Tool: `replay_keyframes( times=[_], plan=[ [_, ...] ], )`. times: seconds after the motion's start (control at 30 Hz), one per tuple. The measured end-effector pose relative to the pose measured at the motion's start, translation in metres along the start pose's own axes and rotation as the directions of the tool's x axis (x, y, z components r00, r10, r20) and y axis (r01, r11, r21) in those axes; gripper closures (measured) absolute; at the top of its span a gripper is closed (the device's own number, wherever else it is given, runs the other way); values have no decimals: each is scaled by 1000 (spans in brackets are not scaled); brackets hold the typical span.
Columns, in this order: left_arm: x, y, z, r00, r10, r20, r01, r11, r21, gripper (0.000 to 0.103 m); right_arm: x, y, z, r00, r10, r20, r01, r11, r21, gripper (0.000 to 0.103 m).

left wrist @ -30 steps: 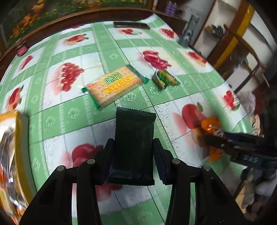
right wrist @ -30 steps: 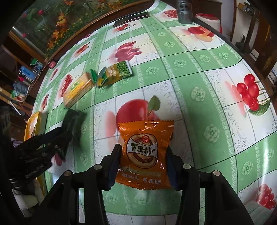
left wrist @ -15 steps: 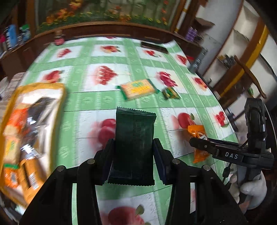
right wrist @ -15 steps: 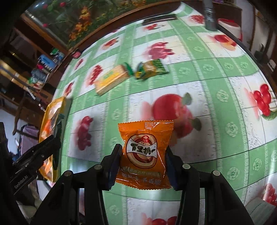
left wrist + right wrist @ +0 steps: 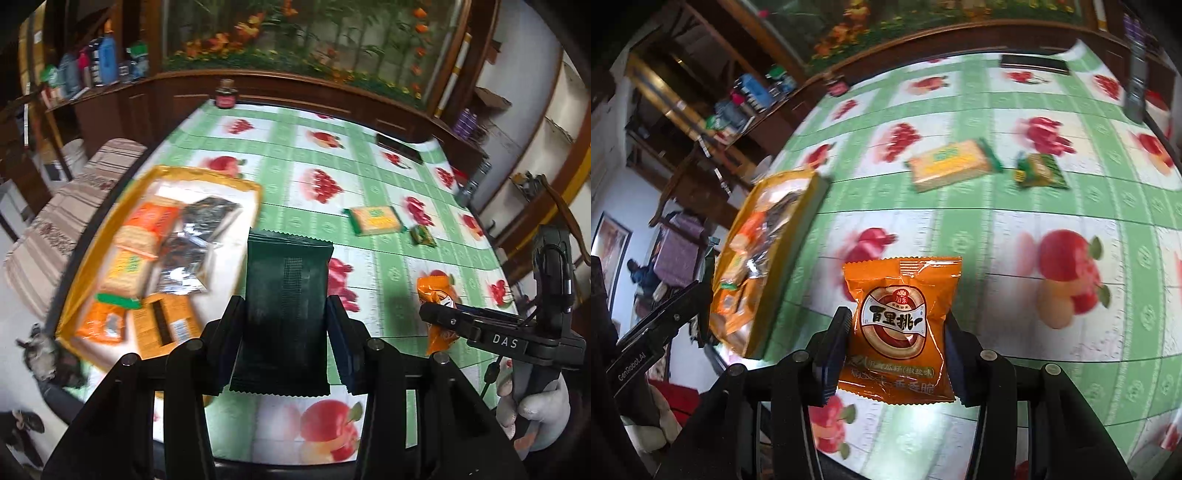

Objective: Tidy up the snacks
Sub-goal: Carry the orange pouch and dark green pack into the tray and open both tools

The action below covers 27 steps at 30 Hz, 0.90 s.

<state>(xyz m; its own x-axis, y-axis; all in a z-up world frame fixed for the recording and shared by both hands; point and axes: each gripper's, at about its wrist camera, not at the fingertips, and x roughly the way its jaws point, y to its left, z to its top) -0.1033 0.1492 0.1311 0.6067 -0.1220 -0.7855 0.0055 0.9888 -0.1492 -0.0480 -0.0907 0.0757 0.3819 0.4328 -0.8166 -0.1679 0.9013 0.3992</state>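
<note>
- Left gripper is clamped on a dark green packet, held upright between the jaws, up off the table and just right of the yellow tray.
- Right gripper is squeezing an orange snack pack the same way, and it sits further right, well clear of the tray.
- The tray already has a pile in it: orange packs, biscuit packs, some dark foil ones. The only bare-ish spot looks like the far right corner.
- My take on doing this step right: swing the left packet over the tray rim first, get it low and flat, then let go, so it doesn't slide off the heap. The right one should wait its turn so the two tools don't bump.
- Biscuit pack and small green pack lie far right on the fruit-print tablecloth, near each other, not yet collected.
- Compared with half a second ago: the tray fills more of the left view and sits closer to the green packet, so both hands have been drifting left toward it. Both grips look unchanged.
</note>
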Motion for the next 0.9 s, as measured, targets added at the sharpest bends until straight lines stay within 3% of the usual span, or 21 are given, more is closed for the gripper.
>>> replay_keyframes(
  times=[0.4,0.9],
  plan=[
    [-23,49,-6,985,169,18,-169,985,-24,60,36,70,1,993,94,-66,-100,990,-99,55],
    [-7,106,-2,984,173,-28,-174,984,-35,60,70,146,7,988,89,-124,-111,977,-183,55]
  ],
)
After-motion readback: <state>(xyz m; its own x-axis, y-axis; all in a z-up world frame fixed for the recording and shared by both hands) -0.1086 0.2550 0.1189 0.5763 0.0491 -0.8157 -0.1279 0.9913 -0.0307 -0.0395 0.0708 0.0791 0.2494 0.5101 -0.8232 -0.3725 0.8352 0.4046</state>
